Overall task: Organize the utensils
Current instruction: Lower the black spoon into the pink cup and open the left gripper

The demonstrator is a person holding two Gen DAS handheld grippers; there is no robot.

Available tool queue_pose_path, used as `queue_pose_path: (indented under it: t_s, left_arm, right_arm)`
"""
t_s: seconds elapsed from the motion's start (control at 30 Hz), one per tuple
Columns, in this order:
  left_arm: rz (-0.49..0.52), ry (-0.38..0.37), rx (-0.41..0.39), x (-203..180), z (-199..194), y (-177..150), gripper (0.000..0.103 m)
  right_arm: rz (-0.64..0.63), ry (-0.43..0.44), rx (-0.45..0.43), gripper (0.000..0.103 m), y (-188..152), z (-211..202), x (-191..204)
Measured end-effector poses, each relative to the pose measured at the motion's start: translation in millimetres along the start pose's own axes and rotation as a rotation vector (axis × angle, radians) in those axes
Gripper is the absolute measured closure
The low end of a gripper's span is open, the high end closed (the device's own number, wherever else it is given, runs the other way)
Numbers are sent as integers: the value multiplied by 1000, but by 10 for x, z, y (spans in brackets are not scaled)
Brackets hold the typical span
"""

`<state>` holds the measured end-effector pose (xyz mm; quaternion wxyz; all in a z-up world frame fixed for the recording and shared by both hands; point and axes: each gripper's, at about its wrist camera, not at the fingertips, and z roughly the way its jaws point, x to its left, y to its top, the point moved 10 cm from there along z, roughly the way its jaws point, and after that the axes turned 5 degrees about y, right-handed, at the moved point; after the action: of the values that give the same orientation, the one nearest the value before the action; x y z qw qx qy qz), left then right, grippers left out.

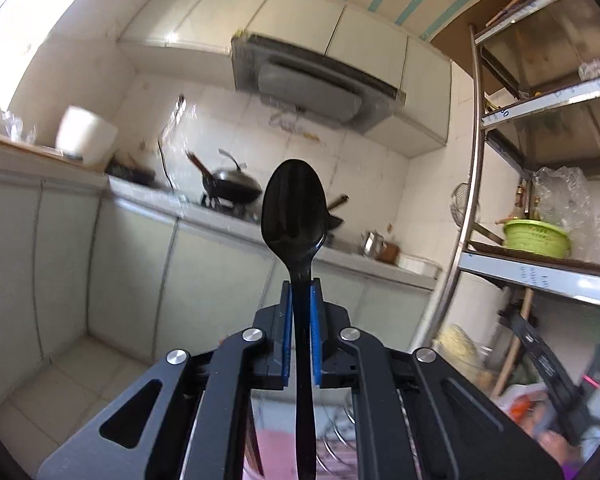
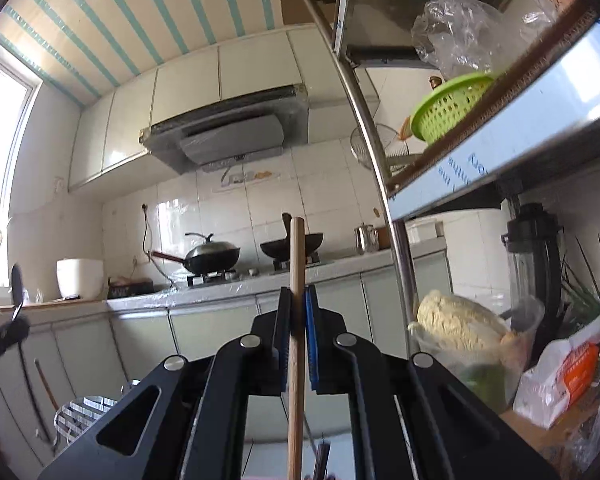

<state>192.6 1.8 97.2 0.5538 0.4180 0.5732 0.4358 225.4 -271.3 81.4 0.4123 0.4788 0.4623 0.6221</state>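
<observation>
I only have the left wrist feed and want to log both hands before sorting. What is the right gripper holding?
Observer: The right gripper is shut on a wooden stick, standing upright between its pads.
Operator: Can you see its lower end?
Observer: No, it runs out of the bottom of the picture.
Operator: Anything under that gripper?
Observer: A metal wire rack shows low on the left of the right wrist view.

Glossy black plastic spoon (image 1: pixel 294 208); matt, smooth wooden stick (image 2: pixel 296 304).
</observation>
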Motion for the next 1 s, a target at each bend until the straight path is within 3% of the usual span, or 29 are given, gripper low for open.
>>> queue_pose_path:
  t_s: [0.27,0.5,0.7,1.0]
  left_arm:
    - [118,93,-64,-50,185,-254,96]
    - [93,114,-9,100,-6,-538,96]
    - [28,133,91,358,42,-734,94]
    - [-4,84,229,429,221,-937,94]
  right_arm:
    - [-14,17,77,96,-337,-97,86]
    - [28,8,143,96,-521,-174,56]
    - [72,-12,205,97,-688,-209,-24]
    - [102,-23,228,97,-662,-197,-121]
